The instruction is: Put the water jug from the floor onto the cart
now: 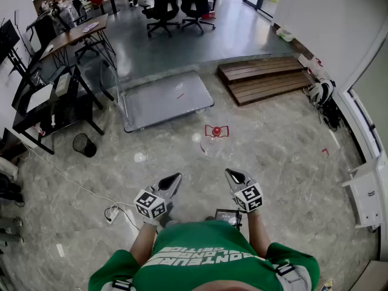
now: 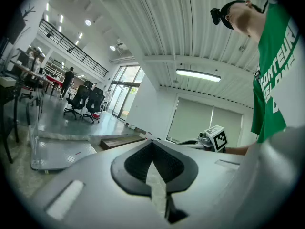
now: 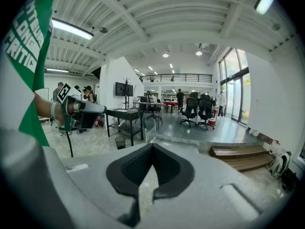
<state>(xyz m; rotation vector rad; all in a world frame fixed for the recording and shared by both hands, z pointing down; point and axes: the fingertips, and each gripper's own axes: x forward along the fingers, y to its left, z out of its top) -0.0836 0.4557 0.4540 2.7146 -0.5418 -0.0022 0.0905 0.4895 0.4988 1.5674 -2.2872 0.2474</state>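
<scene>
The left gripper (image 1: 174, 179), jaws pressed together on nothing, hangs near the clear plastic water jug with a red top handle (image 1: 212, 143). The jug stands on the floor, with the grey flat platform cart (image 1: 163, 99) just beyond it, and to its right the right gripper (image 1: 232, 174) is likewise closed and empty. The jug looks smooth-walled, slippery and heavy if full, so its stiff red handle seems the surest hold.

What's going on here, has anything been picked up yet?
Not yet. A person holds a gripper in each hand, out in front of the body. The left gripper and right gripper both have their jaws shut on nothing. The water jug sits on the floor just ahead of them, untouched. The flat cart stands beyond it, so the jug is not on the cart.
</scene>
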